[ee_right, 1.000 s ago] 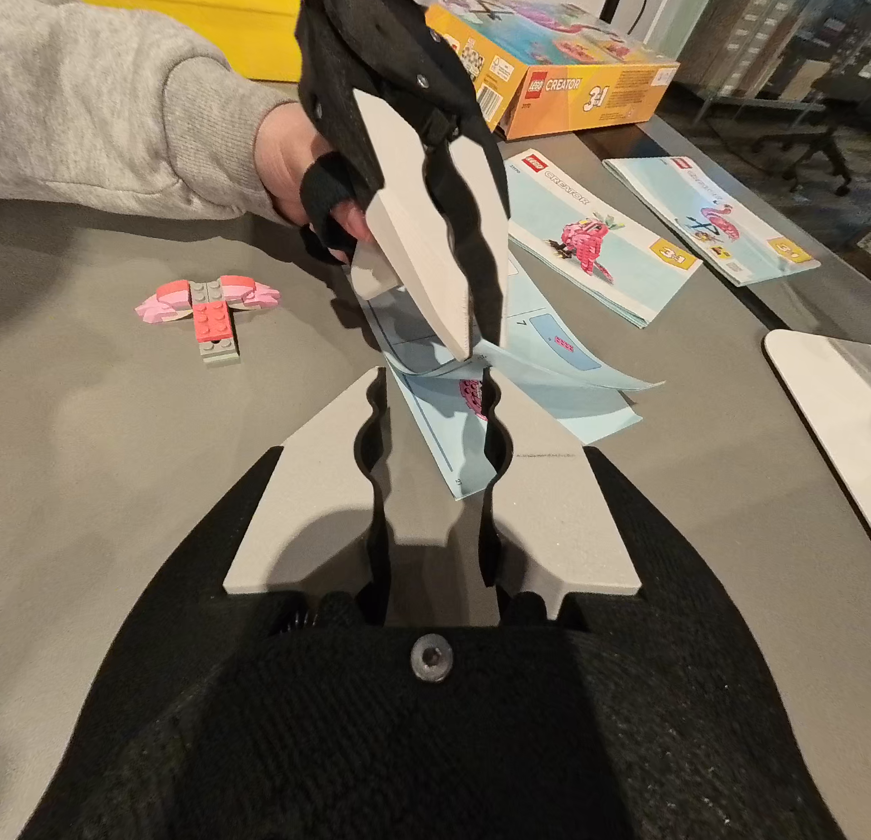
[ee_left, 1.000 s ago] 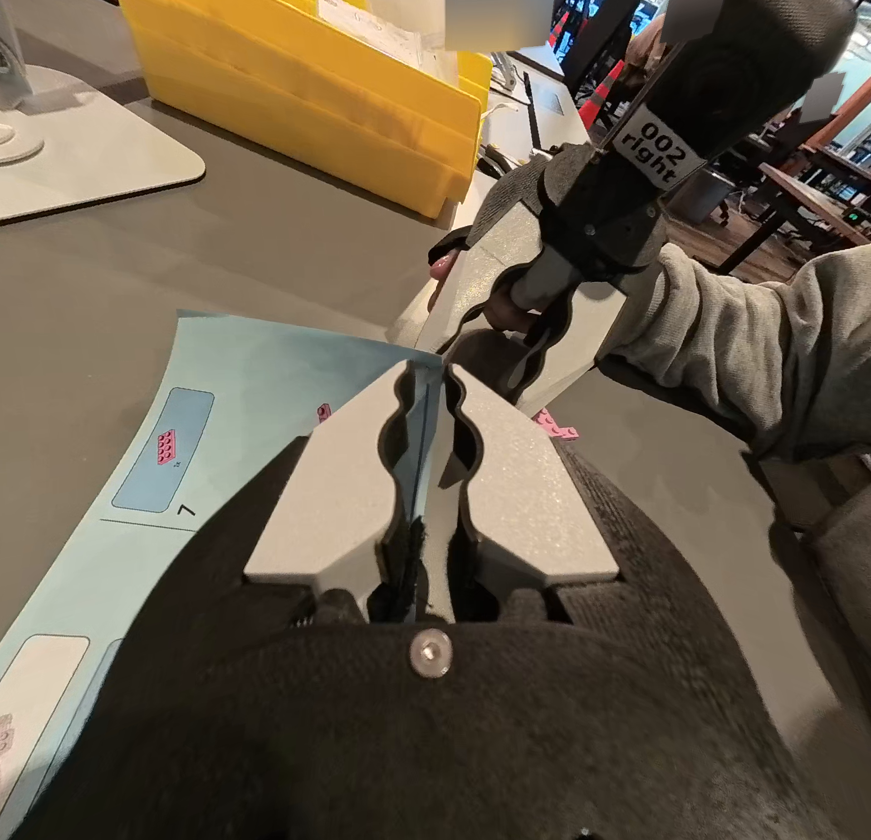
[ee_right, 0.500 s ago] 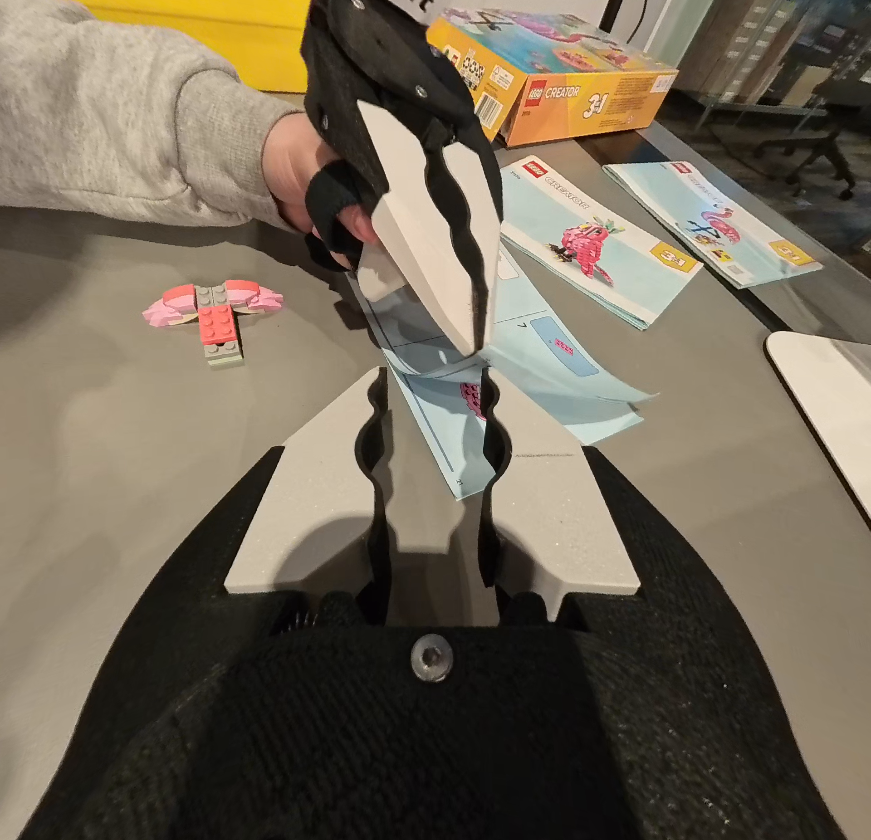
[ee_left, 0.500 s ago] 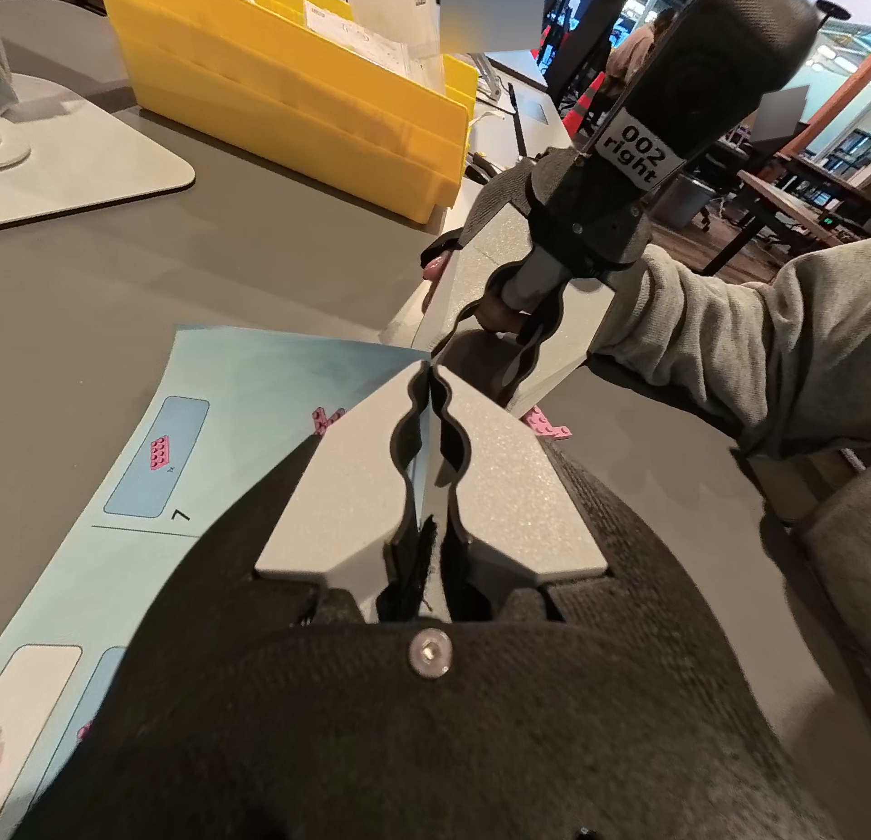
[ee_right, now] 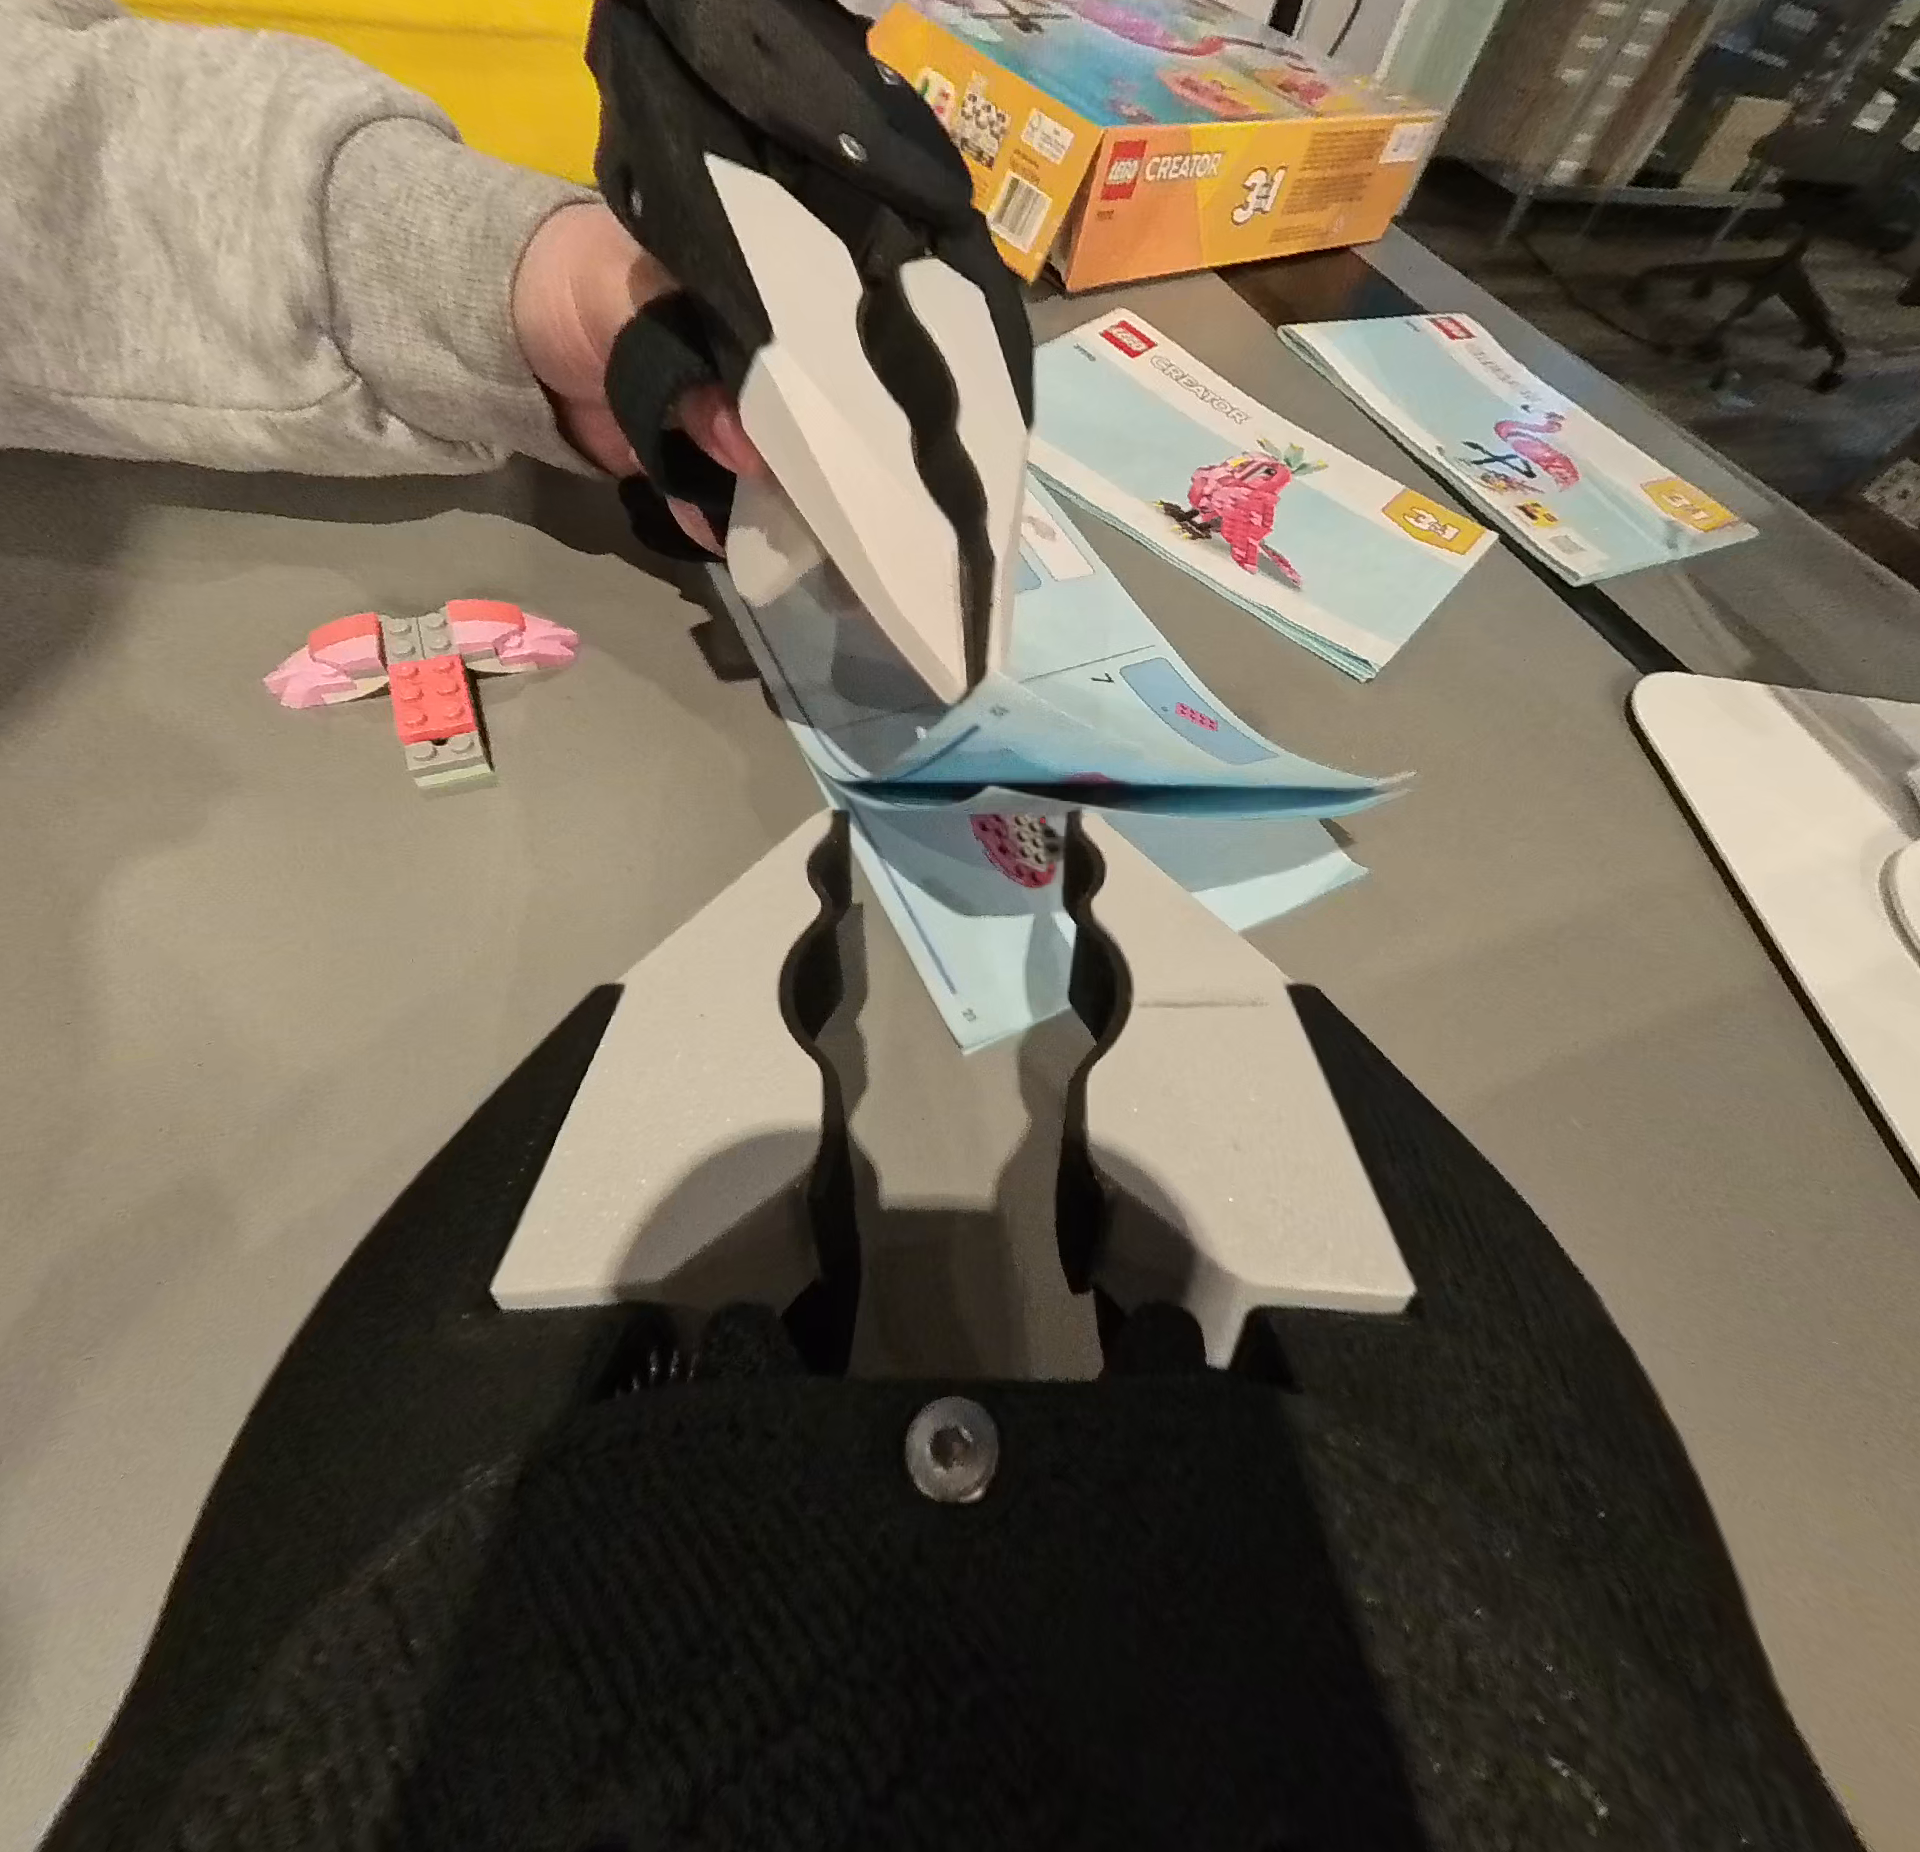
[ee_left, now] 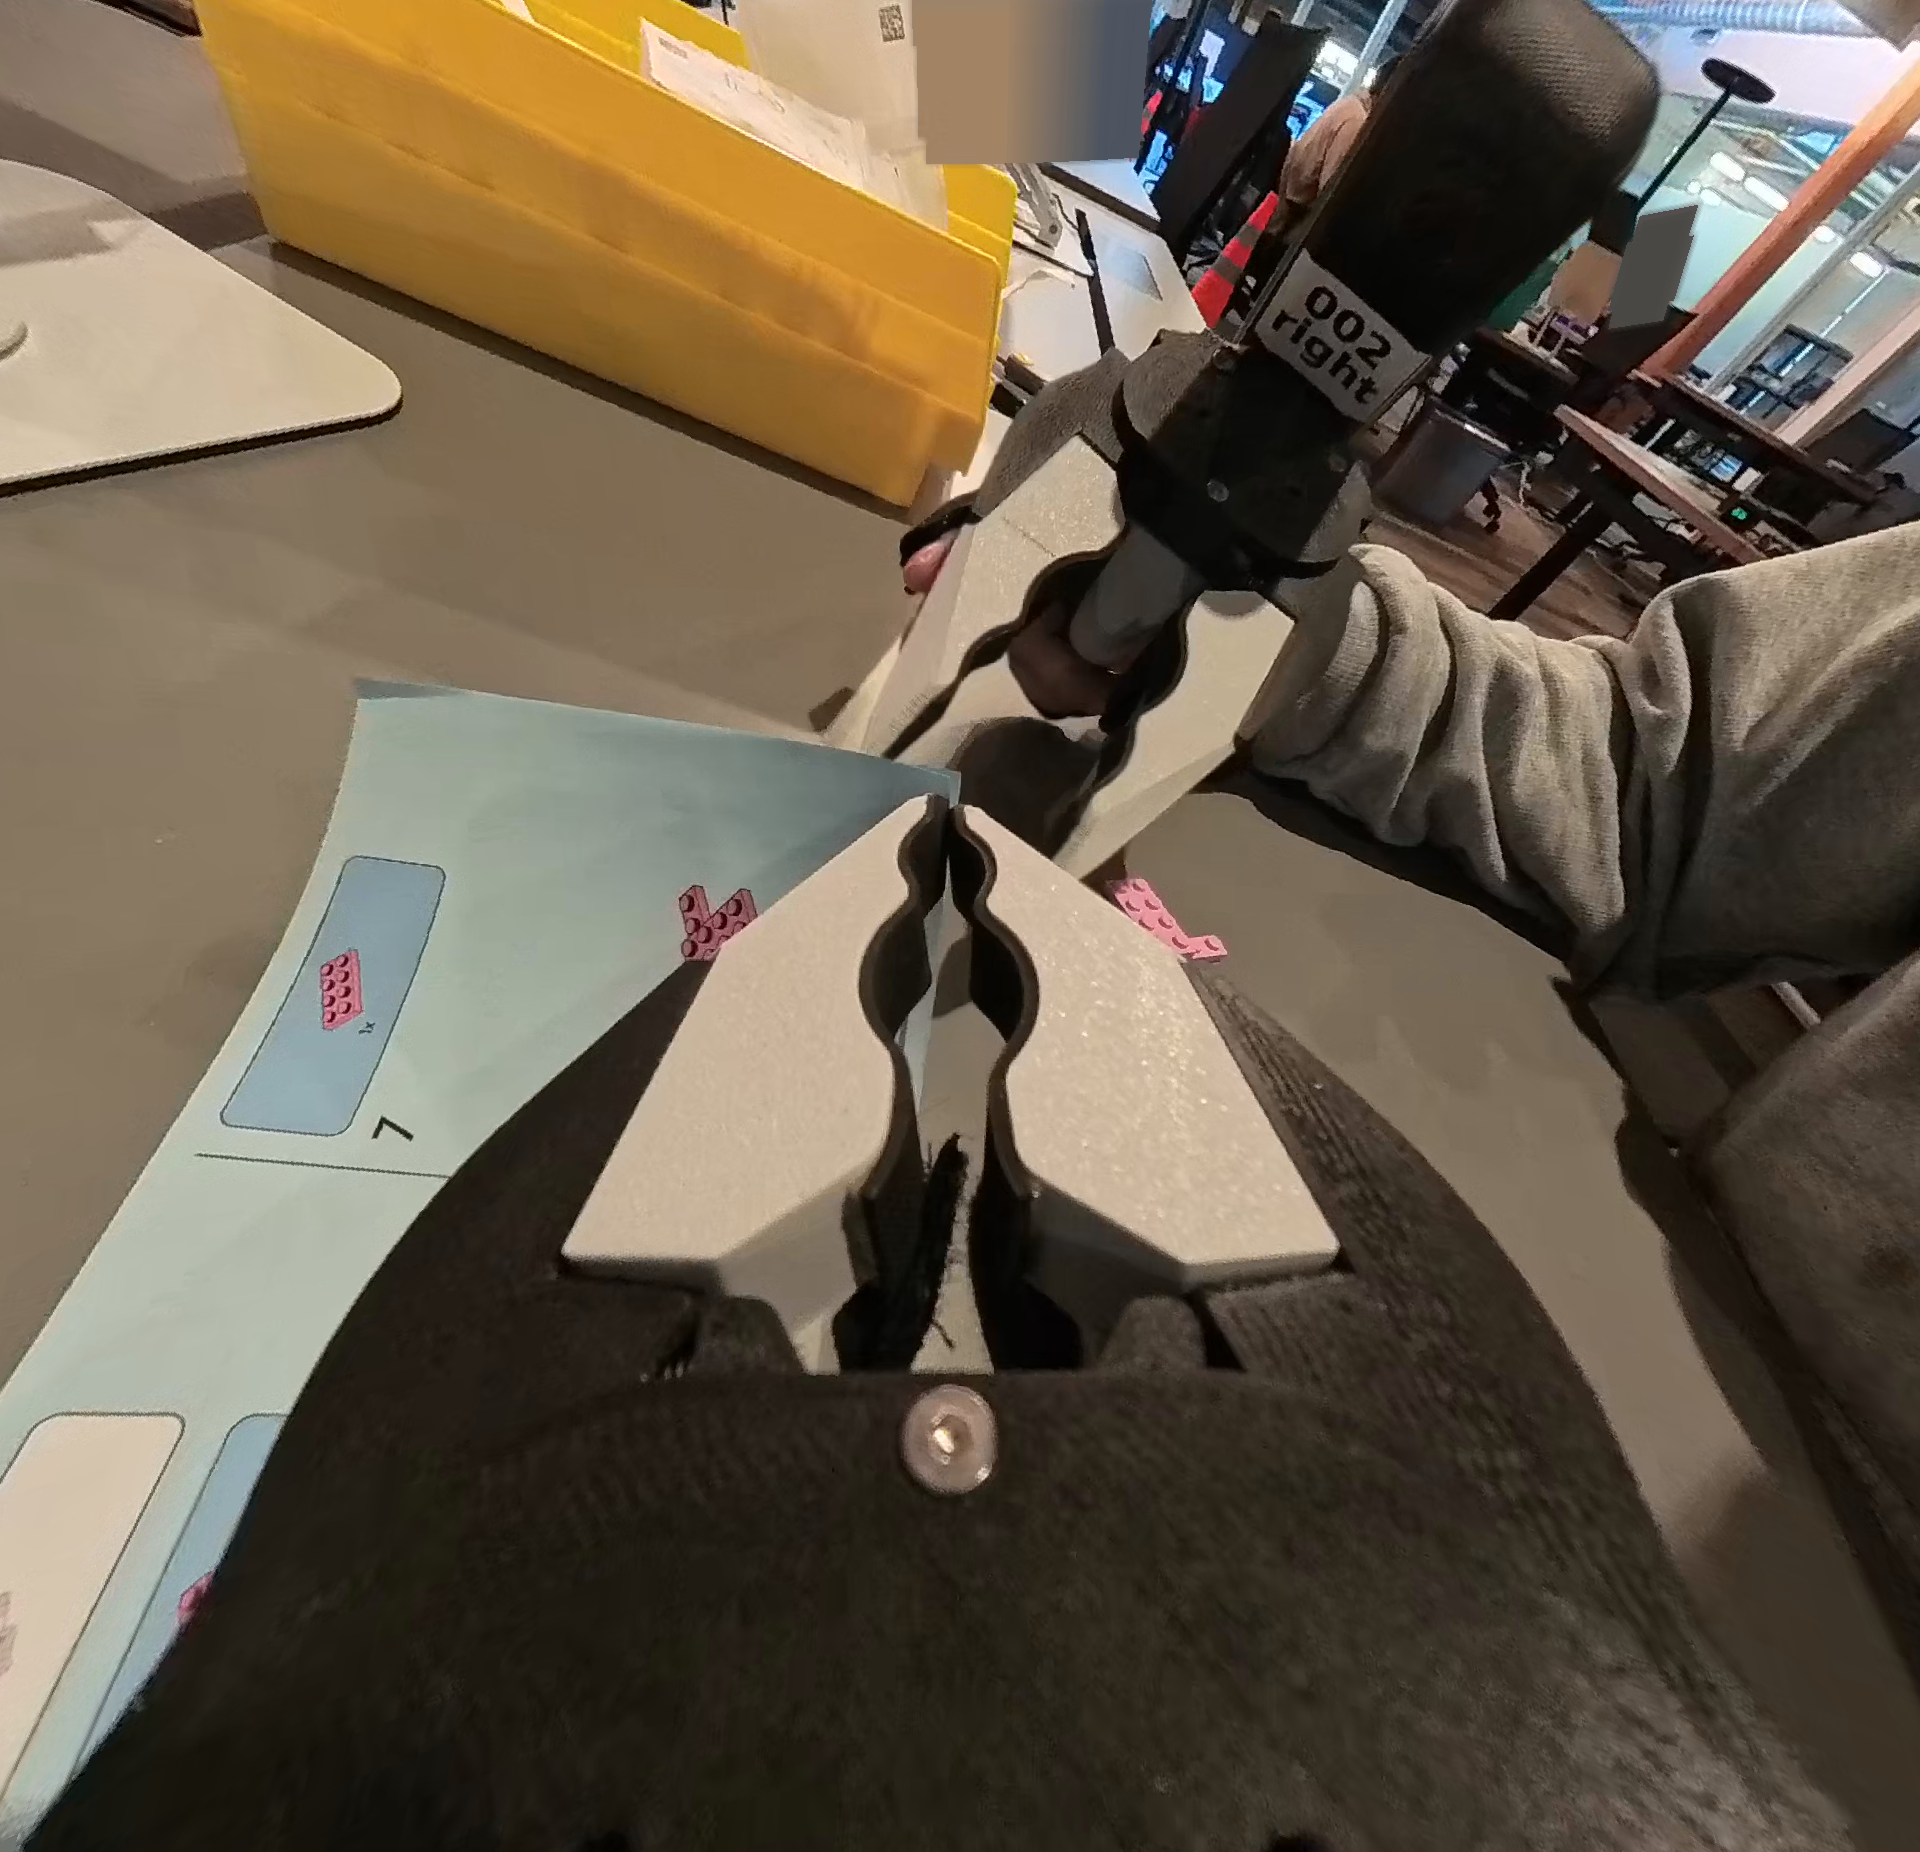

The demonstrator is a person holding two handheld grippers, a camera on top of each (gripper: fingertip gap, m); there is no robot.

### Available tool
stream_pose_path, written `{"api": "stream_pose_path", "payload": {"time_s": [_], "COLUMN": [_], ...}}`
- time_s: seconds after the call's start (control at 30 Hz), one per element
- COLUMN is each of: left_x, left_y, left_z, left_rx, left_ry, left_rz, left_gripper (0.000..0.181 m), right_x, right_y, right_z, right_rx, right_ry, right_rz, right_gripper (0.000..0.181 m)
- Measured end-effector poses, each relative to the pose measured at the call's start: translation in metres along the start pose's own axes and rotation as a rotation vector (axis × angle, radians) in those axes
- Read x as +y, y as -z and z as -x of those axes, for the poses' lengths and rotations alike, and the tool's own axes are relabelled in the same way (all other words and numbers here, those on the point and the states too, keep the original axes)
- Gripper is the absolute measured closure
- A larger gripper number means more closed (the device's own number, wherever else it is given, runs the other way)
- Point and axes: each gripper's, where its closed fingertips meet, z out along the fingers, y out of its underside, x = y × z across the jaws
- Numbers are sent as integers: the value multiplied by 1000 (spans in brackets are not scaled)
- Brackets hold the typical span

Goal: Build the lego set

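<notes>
The left gripper [ee_left: 951, 826] pinches the booklet page [ee_left: 540, 867] at its fingertips; the right gripper's [ee_right: 961, 846] fingers hang spread.

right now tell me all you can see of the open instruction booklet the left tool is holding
The open instruction booklet is thin, glossy, pale blue paper printed with pink brick diagrams. The left tool, shut, pinches the corner of one page, lifting it into a curve above the pages lying flat on the grey table. The open right tool hovers at its near edge.

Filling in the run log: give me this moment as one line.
left gripper: shut on instruction booklet page, lifted | right gripper: open, empty | partial lego build: on table, untouched
</notes>
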Motion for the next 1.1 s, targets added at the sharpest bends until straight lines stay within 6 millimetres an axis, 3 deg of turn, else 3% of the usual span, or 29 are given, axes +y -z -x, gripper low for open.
{"api": "stream_pose_path", "payload": {"time_s": [0.2, 0.37, 0.57, 0.97, 1.1], "left_x": [-3, -2, 0, 1, 1], "left_y": [4, 4, 3, 7, 8], "left_z": [2, 2, 3, 8, 8], "left_rx": [-7, -1, 6, -24, -24], "left_ry": [5, 13, 38, 27, 26], "left_rz": [-19, -13, -8, 3, 6], "left_gripper": [181, 181, 181, 181, 181], "right_x": [7, 4, 8, 20, 2], "right_y": [16, 7, -8, -3, 4], "right_z": [-21, 5, 22, -1, -4], "right_rx": [114, -71, -127, -25, 10], "right_ry": [37, -39, -7, -81, -28], "right_rz": [39, 6, 51, 108, 37], "right_gripper": [136, 129, 123, 119, 123]}}
